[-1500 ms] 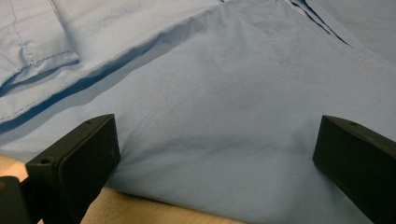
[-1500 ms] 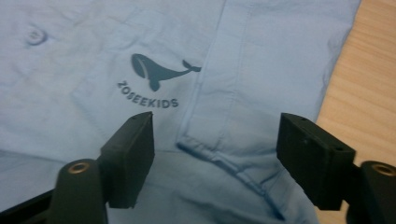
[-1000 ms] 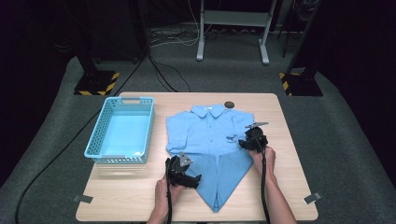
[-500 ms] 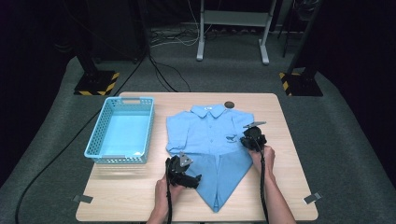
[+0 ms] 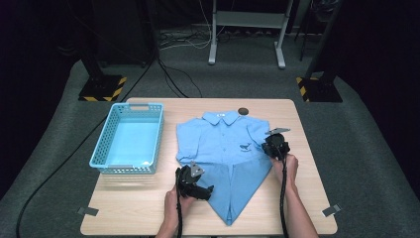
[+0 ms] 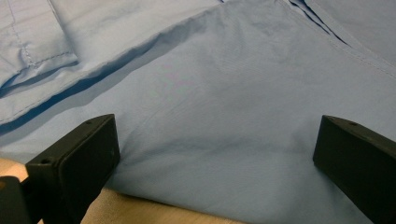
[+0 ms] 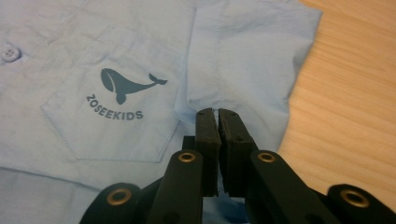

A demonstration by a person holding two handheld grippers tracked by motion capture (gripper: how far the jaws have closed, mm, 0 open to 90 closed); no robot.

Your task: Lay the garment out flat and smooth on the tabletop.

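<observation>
A light blue short-sleeved kids' shirt [image 5: 223, 141] lies front up on the wooden table [image 5: 133, 203], its lower part folded into a point toward the front edge. My right gripper [image 5: 270, 147] rests at the shirt's right sleeve. In the right gripper view the jaws [image 7: 215, 114] are shut, pinching a raised crease of shirt fabric [image 7: 243, 60] beside the chest pocket with its whale print [image 7: 126, 84]. My left gripper [image 5: 204, 191] sits at the left edge of the folded lower part. Its jaws [image 6: 215, 154] stand wide open over smooth fabric [image 6: 210, 88], pressing on nothing.
An empty light blue plastic basket [image 5: 105, 144] stands on the table's left side. A small dark disc [image 5: 242, 111] lies by the collar near the far edge. Bare wood [image 5: 307, 198] shows to the right of the shirt. Stands and cables lie on the floor beyond.
</observation>
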